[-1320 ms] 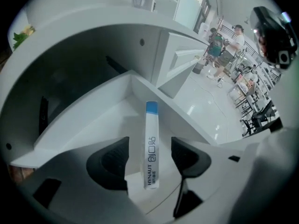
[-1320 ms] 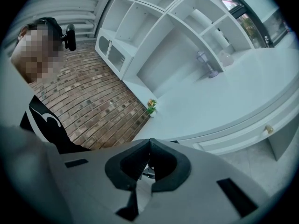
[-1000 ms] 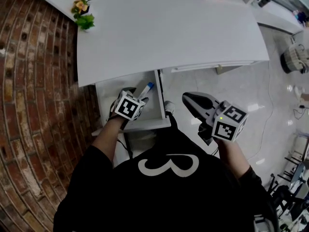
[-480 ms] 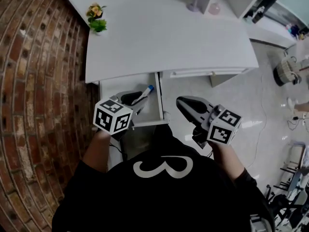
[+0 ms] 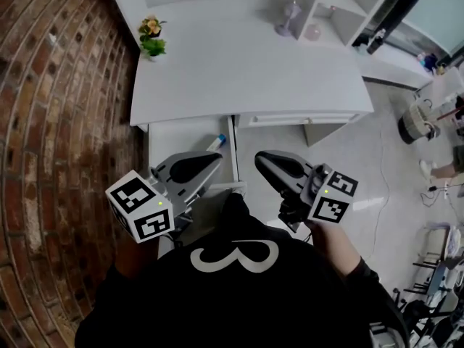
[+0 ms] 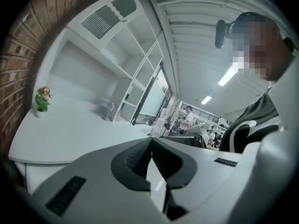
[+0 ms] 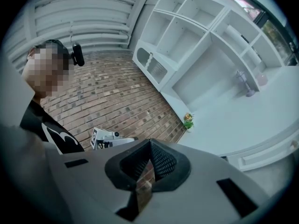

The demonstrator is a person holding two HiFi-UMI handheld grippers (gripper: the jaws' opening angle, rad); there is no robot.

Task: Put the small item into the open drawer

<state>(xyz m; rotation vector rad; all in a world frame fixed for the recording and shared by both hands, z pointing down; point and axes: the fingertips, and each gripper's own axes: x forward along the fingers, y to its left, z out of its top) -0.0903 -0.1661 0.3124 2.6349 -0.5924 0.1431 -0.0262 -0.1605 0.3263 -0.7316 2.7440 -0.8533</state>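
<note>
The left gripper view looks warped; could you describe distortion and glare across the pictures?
Left gripper view: fisheye bows the shelves, corners go black, the ceiling lights blow out. Right gripper view: same bowing, even light. Head view: brick wall curves; floor glints.

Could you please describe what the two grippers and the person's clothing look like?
Both the left gripper and right gripper are light grey, wedge-shaped shells with dark ribbed pads. Each carries a white cube with black square markers and a green light. The person wears a black top with a white curved mark.
</note>
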